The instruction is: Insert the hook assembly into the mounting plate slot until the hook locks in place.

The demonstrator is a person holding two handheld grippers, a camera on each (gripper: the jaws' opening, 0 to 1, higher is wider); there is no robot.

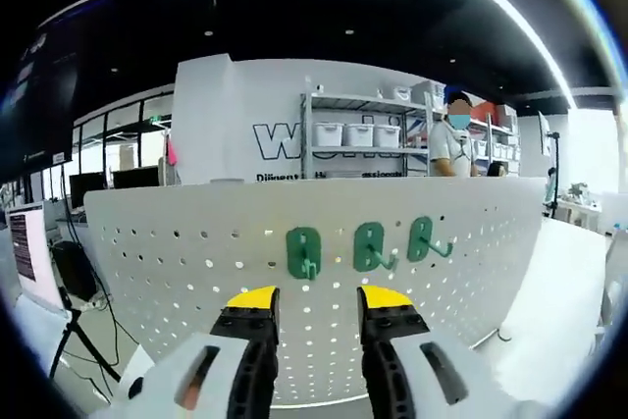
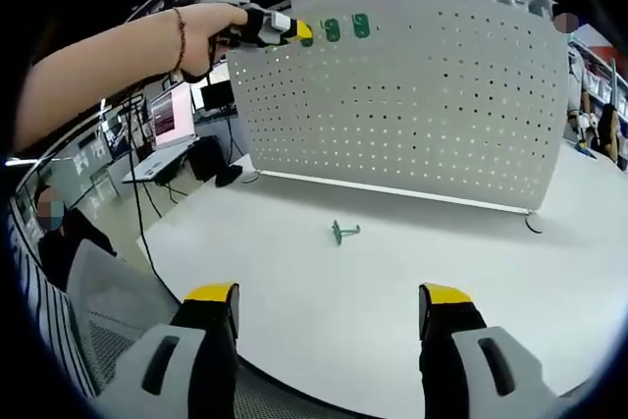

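Observation:
A white perforated mounting plate [image 1: 196,252] stands upright before me, also the mounting plate [image 2: 422,95] in the right gripper view. Three green hooks hang on it in a row: one hook [image 1: 303,253], a second hook [image 1: 371,247] and a third hook [image 1: 424,239]. My left gripper [image 1: 316,299] is open just short of them, nothing between its yellow-tipped jaws; it appears as the left gripper [image 2: 280,28] held high by a person's hand. A loose green hook [image 2: 343,232] lies on the white table. My right gripper [image 2: 324,293] is open and empty, low and well back from it.
The white table [image 2: 442,252] spreads in front of the plate, its near edge below the right gripper. Desks with monitors [image 2: 172,115] stand at the left. Shelving with white bins [image 1: 358,134] and a person [image 1: 451,144] are behind the plate.

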